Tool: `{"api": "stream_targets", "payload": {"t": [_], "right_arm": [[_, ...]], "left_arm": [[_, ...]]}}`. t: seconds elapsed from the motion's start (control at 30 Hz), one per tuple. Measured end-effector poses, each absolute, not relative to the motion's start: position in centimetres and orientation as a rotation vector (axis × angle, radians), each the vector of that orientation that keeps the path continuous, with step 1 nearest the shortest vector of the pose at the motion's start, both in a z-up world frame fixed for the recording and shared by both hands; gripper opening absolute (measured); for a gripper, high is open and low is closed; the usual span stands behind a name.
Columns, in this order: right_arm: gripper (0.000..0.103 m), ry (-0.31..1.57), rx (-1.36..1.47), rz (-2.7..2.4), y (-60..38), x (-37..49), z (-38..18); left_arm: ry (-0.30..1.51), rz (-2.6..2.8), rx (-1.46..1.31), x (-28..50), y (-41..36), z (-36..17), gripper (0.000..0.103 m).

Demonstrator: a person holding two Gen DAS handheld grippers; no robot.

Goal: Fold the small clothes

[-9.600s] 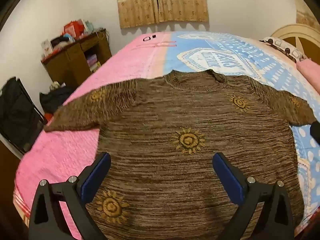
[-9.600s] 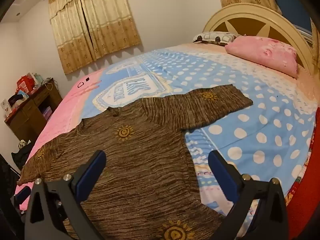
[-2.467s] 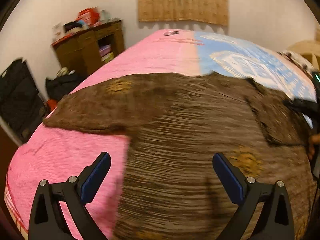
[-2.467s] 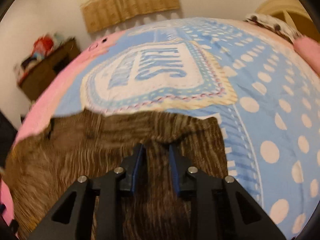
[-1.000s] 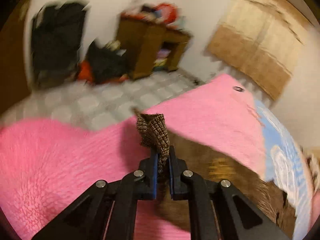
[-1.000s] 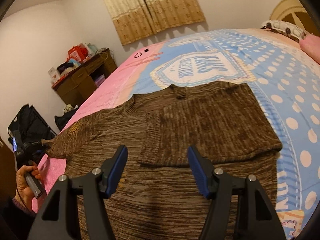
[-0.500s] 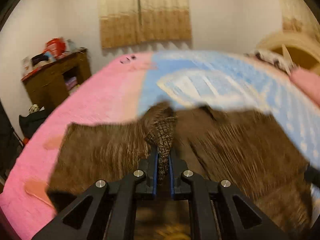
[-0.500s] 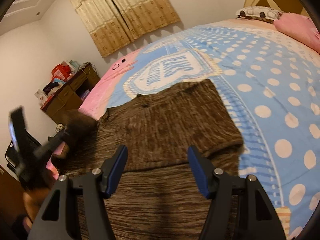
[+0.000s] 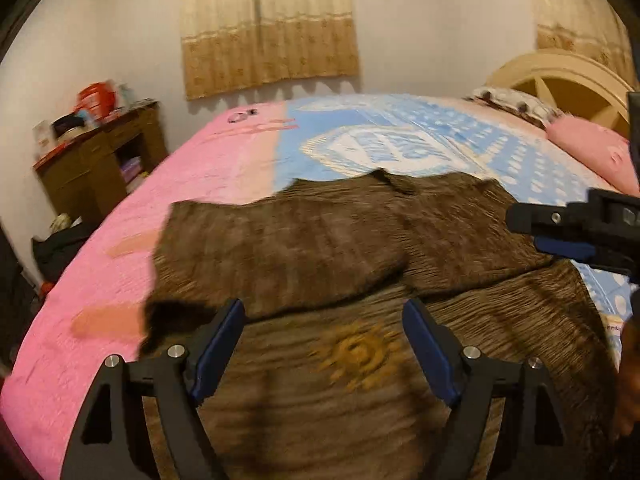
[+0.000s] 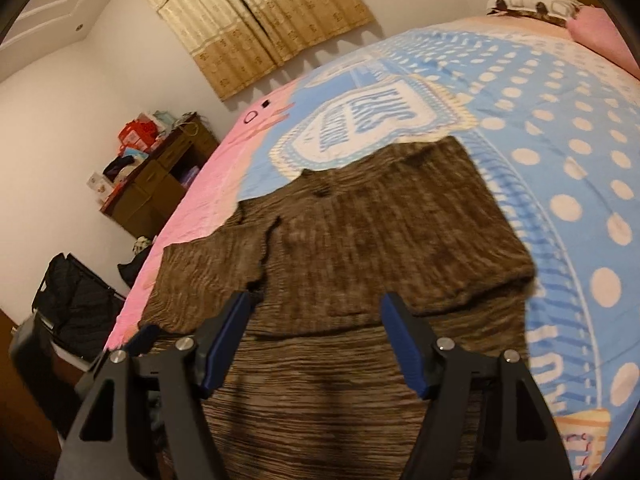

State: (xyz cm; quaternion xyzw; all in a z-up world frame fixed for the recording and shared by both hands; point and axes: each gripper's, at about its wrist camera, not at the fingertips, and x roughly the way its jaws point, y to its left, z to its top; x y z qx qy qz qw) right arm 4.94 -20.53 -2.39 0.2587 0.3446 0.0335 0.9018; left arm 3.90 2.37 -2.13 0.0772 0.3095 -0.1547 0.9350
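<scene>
two sleeves of the brown sweater lie folded in over its chest, and the sweater rests flat on the bed, in the middle of both views. the left sleeve sits at about 11 o'clock from the left tongs. the right sleeve sits at about 12 o'clock from the right tongs.

both tongs are let go. the left ones are spreading apart, and nothing is pinched in them. the right ones are spreading a little too, and they hang over the cloth with nothing pinched.

what could go wrong? i think the loose sleeves could slide back out, because the knit is soft and floppy. if the tongs pinch only the top layer at the bottom edge, the next fold may come out crooked. the two tongs are near each other, so they might bump.

the bed cover has a big badge with blue letters at about 12 o'clock, past the collar. the letters are too bent and blurry for me to read. the yellow sun on the sweater has no words.
</scene>
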Motion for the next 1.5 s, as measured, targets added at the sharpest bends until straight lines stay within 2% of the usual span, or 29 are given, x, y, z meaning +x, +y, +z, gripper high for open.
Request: {"api": "stream_targets", "payload": {"t": [0.2,0.27,0.3,0.37,0.43,0.47,0.5,0.7,0.87,0.97,1.0,1.03,1.1,1.2,1.33,1.43,1.47,1.5], "right_arm": [[0.073,0.769,0.520,0.182,-17.2,8.3,-2.9],[0.069,0.784,0.497,0.197,-16.0,9.6,-3.4],[0.062,0.801,0.469,0.205,-15.1,10.6,-3.8],[0.057,0.857,0.423,0.220,-13.4,12.3,-4.9],[0.046,0.888,0.382,0.195,-12.5,13.2,-5.7],[0.038,0.872,0.339,0.173,-12.0,13.2,-5.6],[0.012,0.871,0.295,0.166,-11.5,13.3,-5.4],[0.012,0.829,0.238,0.156,-11.8,11.8,-4.3],[0.012,0.842,0.226,0.107,-13.2,11.4,-6.1],[0.039,0.845,0.239,0.159,-13.0,11.4,-5.5],[0.057,0.842,0.252,0.164,-13.1,11.2,-5.2],[0.060,0.808,0.274,0.159,-13.4,10.7,-4.6],[0.056,0.677,0.293,0.097,-14.6,9.4,-2.6],[0.030,0.642,0.252,0.058,-15.4,10.2,-0.9],[0.028,0.696,0.227,0.087,-14.7,14.5,-0.6],[0.027,0.793,0.131,0.147,-12.8,17.9,-2.5],[0.026,0.831,0.086,0.158,-12.0,18.8,-3.3],[0.020,0.891,0.026,0.143,-11.2,20.0,-4.8]], "left_arm": [[0.701,-0.189,-0.019,5.2,8.9,-2.6,0.081],[0.715,-0.129,-0.038,5.7,10.4,-2.9,0.081],[0.718,-0.102,-0.051,5.8,11.1,-3.0,0.081],[0.728,-0.067,-0.085,6.1,12.3,-3.4,0.081],[0.747,-0.042,-0.099,6.7,12.8,-3.9,0.081],[0.755,-0.017,-0.095,7.1,12.9,-4.1,0.081],[0.755,0.024,-0.090,7.6,13.1,-4.3,0.081],[0.789,0.277,-0.175,10.5,16.0,-5.1,0.081],[0.786,0.309,-0.159,9.8,16.8,-5.5,0.081],[0.748,0.276,-0.173,8.7,16.8,-4.7,0.081],[0.722,0.252,-0.180,8.3,16.6,-4.2,0.081],[0.688,0.222,-0.169,8.0,16.0,-3.3,0.081],[0.630,0.177,-0.121,7.9,14.5,-1.9,0.081],[0.592,0.084,-0.070,8.8,12.4,-0.8,0.081],[0.622,0.081,-0.035,10.6,10.3,-1.6,0.081],[0.738,0.146,-0.015,11.6,10.7,-4.0,0.081],[0.776,0.179,-0.013,11.7,11.3,-4.8,0.081],[0.809,0.201,-0.028,11.8,12.1,-5.7,0.082]]}}
